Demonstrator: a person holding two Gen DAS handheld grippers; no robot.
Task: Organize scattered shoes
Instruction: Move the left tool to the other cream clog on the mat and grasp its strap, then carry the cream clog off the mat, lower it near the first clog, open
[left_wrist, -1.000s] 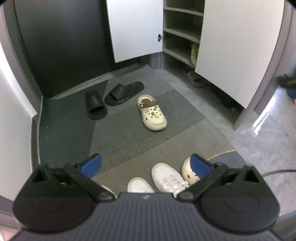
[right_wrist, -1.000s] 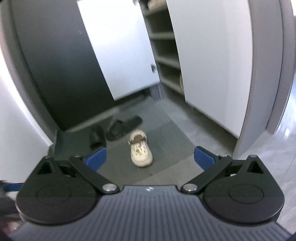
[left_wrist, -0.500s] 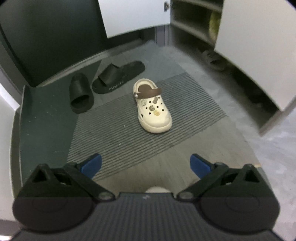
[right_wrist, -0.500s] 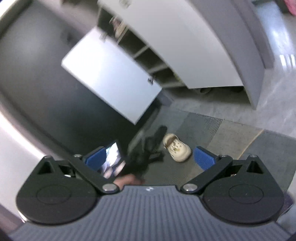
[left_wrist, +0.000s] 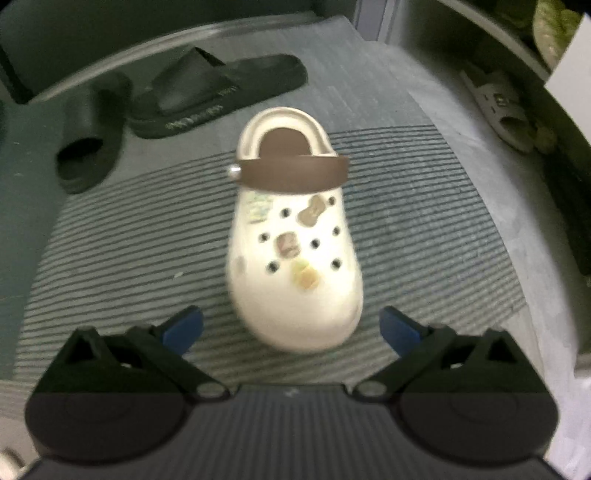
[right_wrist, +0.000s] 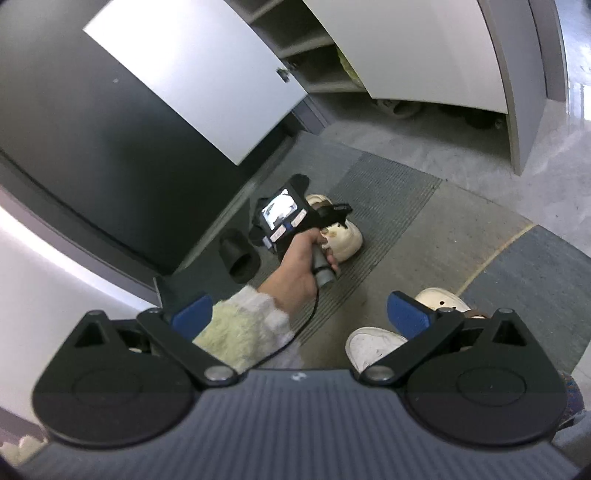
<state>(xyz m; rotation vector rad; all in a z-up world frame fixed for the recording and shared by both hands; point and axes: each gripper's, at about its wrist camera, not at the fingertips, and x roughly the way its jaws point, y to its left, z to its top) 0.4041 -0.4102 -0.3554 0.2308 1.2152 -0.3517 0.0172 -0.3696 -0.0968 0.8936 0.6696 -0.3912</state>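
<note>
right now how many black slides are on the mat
2: one black rubber slide lying behind the cream clog, another black slide to its left. More may be hidden.

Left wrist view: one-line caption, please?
Open left tool lined up on cream clog on ribbed mat, black slides behind.
</note>
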